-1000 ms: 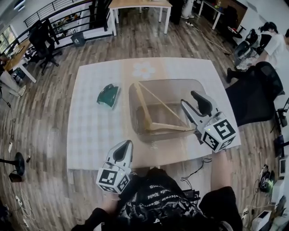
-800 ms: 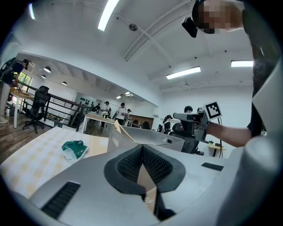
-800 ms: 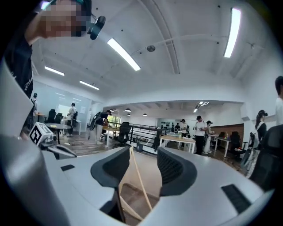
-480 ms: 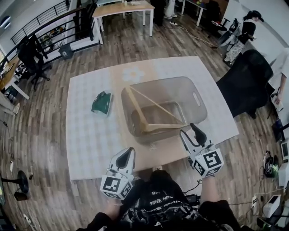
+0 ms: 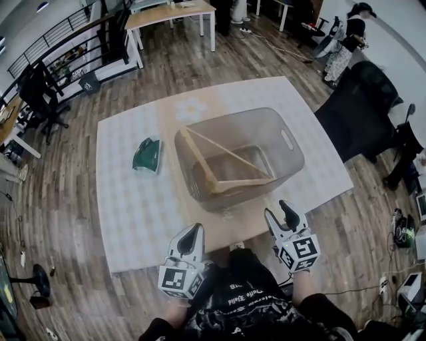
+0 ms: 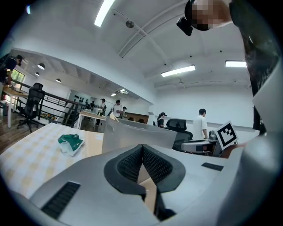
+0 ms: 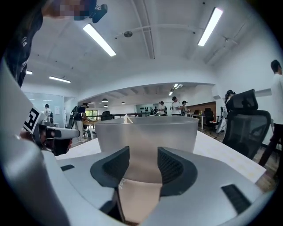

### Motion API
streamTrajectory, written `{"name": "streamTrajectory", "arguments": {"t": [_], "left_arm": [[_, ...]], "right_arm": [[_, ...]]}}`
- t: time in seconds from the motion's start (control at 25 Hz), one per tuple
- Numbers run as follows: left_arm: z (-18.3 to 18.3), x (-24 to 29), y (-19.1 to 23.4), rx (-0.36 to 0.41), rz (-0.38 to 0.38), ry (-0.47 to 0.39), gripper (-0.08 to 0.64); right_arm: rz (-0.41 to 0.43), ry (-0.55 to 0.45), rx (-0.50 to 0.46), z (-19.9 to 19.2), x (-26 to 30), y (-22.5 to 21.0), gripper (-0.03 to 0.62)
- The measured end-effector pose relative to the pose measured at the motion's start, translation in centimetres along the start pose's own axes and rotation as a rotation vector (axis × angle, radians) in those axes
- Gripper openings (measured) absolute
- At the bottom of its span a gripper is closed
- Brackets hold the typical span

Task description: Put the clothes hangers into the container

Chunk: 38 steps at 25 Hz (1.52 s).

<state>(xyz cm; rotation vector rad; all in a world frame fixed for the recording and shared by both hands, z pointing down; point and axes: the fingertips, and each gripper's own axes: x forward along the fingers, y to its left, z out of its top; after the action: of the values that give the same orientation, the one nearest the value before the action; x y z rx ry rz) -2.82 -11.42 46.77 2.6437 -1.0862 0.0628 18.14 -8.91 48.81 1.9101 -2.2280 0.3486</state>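
A translucent grey container [image 5: 283, 163] stands on the checkered table. Wooden clothes hangers [image 5: 203, 166] lie inside it, leaning against its left and near walls. Both grippers hang at the table's near edge, short of the container. My left gripper [image 5: 194, 230] is shut with nothing between its pads. My right gripper [image 5: 279, 213] is open and empty. In the left gripper view the container [image 6: 137, 134] rises beyond my left gripper [image 6: 142, 148]. The right gripper view faces the container's wall [image 7: 146, 132] straight past my right gripper [image 7: 143, 161], with a hanger tip [image 7: 127, 118] above the rim.
A crumpled green item [image 5: 146, 154] lies on the table left of the container, also in the left gripper view [image 6: 70, 143]. A black office chair [image 5: 363, 106] stands beyond the table's right side. People stand at the far right; a wooden table [image 5: 170, 13] is behind.
My right gripper has drawn back from the container's near right corner to the table's front edge. The left gripper has shifted slightly toward the person. The hangers lie unmoved.
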Motion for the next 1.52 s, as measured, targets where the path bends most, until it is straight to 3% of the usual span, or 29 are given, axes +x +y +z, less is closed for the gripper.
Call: {"name": "streamTrajectory", "arguments": {"t": [0.24, 0.48, 0.64, 0.8, 0.92, 1.28, 1.52], "left_arm": [[-0.2, 0.5, 0.2, 0.006, 0.0, 0.023, 0.02], [-0.3, 0.9, 0.1, -0.028, -0.011, 0.023, 0.02], [-0.4, 1.4, 0.3, -0.03, -0.013, 0.026, 0.02], [-0.4, 1.3, 0.6, -0.05, -0.017, 0.016, 0.02], [0.3, 1.4, 0.6, -0.061, -0.02, 0.001, 0.02], [0.6, 0.5, 1.8, -0.045, 0.025, 0.013, 0.02], [0.3, -0.2, 2.8, -0.025, 0.056, 0.009, 0.02]], "right_arm": [[0.003, -0.029, 0.1, 0.0, 0.2, -0.2, 0.197], [0.033, -0.009, 0.032, -0.2, 1.0, 0.4, 0.128], [0.04, -0.004, 0.037, -0.5, 1.5, 0.6, 0.065], [0.095, -0.047, 0.128, 0.3, 1.9, 0.9, 0.011], [0.112, -0.063, 0.16, 0.9, 2.0, 0.7, 0.009], [0.116, -0.075, 0.128, 1.4, 2.7, 1.5, 0.007], [0.106, -0.063, 0.042, 1.4, 3.2, 2.3, 0.008]]}}
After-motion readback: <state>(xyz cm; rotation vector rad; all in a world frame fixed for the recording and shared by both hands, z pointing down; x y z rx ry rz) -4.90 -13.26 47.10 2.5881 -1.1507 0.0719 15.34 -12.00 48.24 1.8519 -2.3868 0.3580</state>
